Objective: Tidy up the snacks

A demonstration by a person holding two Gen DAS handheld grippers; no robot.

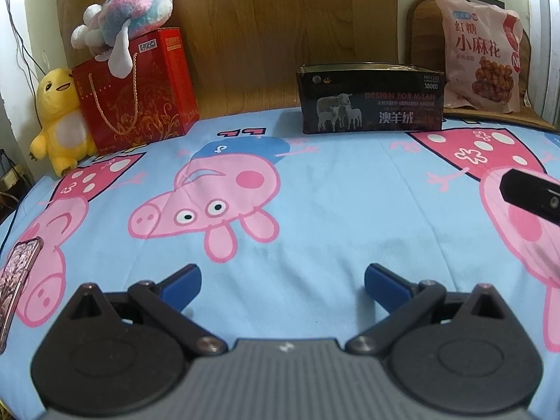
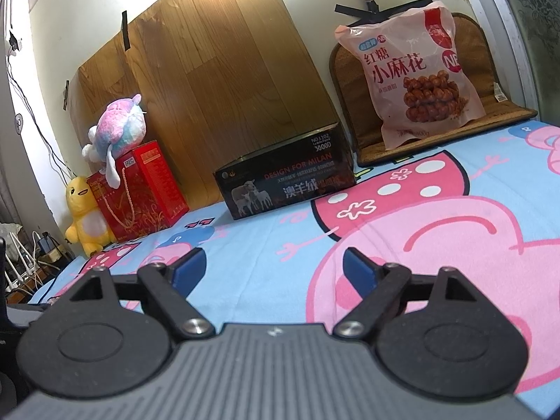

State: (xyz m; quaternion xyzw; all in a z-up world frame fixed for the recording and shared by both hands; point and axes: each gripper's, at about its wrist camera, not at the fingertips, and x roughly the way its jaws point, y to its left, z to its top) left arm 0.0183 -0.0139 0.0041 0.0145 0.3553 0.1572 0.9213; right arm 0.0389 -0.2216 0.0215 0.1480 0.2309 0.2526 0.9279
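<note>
Both grippers' fingers wide, empty | twisted-dough snack bag (image 2: 413,80) at 1 o'clock, leaning upright | you risk toppling or crushing it beside black box (image 2: 285,178).

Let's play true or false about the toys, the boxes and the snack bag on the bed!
1. The pink snack bag leans upright against a woven mat. True.
2. The yellow plush sits on top of the red gift box. False: it stands beside it; the pink-blue plush is on top.
3. The left tool holds the snack bag. False: it is open and empty.
4. The black box shows sheep. True.
</note>
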